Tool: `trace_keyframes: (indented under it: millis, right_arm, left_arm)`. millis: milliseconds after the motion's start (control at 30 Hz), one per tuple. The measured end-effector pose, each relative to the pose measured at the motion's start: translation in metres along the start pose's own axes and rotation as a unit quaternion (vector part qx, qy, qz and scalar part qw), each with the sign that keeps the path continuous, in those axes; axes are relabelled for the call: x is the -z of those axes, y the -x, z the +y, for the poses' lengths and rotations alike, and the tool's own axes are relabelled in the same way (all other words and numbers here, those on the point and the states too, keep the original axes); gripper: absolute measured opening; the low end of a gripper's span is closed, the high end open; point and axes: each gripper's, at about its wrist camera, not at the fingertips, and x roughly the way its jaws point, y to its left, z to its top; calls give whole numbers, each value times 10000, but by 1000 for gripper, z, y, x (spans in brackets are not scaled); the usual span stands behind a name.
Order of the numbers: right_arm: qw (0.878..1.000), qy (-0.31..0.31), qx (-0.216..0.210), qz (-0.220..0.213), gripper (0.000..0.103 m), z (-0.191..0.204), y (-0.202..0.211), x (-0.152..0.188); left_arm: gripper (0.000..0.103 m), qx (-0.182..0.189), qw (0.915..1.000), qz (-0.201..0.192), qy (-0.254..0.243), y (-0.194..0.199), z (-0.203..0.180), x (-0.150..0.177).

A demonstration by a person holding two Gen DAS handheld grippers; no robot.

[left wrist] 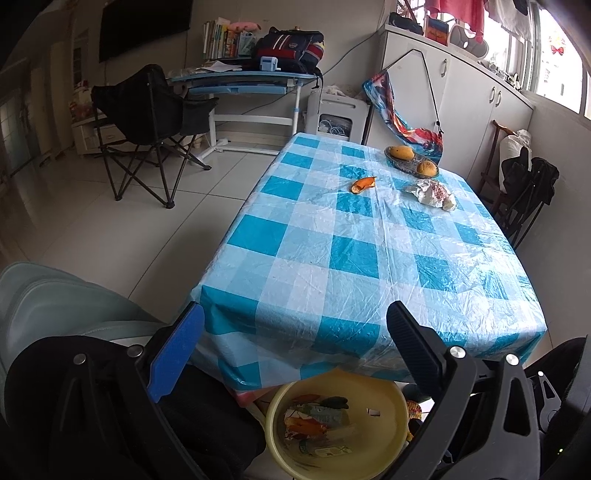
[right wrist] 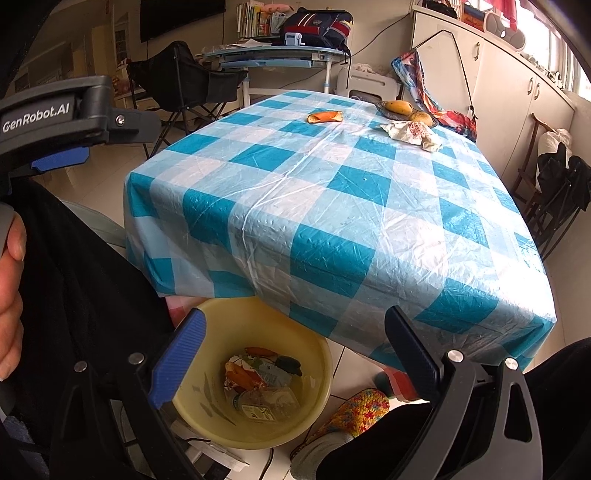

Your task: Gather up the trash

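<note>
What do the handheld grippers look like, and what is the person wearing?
Both the left gripper and right gripper have black frames with silver rivets, one blue ribbed finger pad and one black. The left gripper's body reads "GenRobot.AI" in white. The person wears dark clothing and a multicoloured crocheted slipper.

Pale tiled floor (left wrist: 122, 206), a black folding chair (left wrist: 147, 125) beside a blue desk (left wrist: 243, 79), white cabinets (left wrist: 461, 96) under bright windows (left wrist: 554, 74), and a dark wall screen (left wrist: 144, 26).

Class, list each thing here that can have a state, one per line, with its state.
Left gripper: open, empty.
Right gripper: open, empty.
Yellow bin: holds trash, not full.
Orange peel: lying on table.
Crumpled wrapper: lying on table.
Fruit bowl: holds fruit.
</note>
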Motion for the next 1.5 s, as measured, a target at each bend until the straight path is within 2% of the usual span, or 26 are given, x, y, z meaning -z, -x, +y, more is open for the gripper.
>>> trace_keyframes:
  millis: [1500]
  right_arm:
    - [9997,161,83,189,93,9,-10,4]
  left_arm:
    - [96,-1,10000,61,-24,-5,-2,0]
